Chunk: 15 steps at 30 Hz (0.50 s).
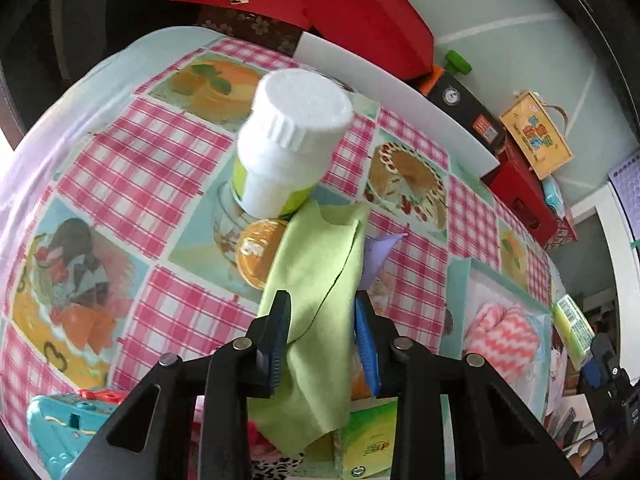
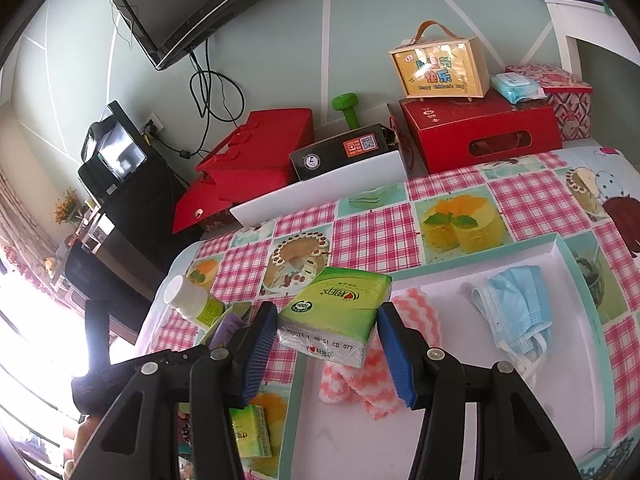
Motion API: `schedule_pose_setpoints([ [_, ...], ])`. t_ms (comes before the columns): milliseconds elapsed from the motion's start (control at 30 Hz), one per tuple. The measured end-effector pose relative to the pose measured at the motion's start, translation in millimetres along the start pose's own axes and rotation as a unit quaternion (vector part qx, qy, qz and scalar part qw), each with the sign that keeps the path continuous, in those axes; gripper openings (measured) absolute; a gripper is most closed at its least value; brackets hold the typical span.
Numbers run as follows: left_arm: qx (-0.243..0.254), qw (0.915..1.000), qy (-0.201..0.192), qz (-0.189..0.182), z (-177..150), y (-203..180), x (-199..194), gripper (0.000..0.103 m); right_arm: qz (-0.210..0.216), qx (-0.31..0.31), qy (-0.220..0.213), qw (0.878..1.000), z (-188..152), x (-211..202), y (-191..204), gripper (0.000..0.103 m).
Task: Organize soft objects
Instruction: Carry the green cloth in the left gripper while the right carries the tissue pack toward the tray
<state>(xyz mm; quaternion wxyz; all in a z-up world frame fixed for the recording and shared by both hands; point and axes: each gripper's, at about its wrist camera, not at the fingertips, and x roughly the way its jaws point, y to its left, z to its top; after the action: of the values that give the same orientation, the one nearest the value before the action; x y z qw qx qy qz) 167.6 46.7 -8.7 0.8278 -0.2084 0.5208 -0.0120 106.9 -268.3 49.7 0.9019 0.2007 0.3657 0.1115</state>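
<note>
Left tongs [image 1: 322,336] tipped steeply down, clenched on green cloth [image 1: 316,280] above the counter [image 1: 160,168], white bottle [image 1: 288,140] beyond; right tongs [image 2: 326,344] angled down, clamping tissue pack [image 2: 334,312] over tray [image 2: 576,264]

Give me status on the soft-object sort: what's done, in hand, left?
Done: pink-and-white sock and blue face masks lie in the white tray. In hand: right tongs grip a green tissue pack over the tray's edge; left tongs straddle a light green cloth, pinch unclear. Left: a purple cloth beside it, still on the tablecloth.
</note>
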Motion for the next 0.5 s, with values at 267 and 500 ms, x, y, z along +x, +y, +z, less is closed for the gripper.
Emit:
schedule_pose_setpoints([
  [267,-0.005,0.9999,-0.006,0.010,2,3,-1,0.033,0.002,0.004,0.002,1.000,0,1,-2,0.055],
  [500,0.000,0.9989,0.006,0.048,2,0,13,0.033,0.004,0.004,0.004,1.000,0,2,-2,0.055],
])
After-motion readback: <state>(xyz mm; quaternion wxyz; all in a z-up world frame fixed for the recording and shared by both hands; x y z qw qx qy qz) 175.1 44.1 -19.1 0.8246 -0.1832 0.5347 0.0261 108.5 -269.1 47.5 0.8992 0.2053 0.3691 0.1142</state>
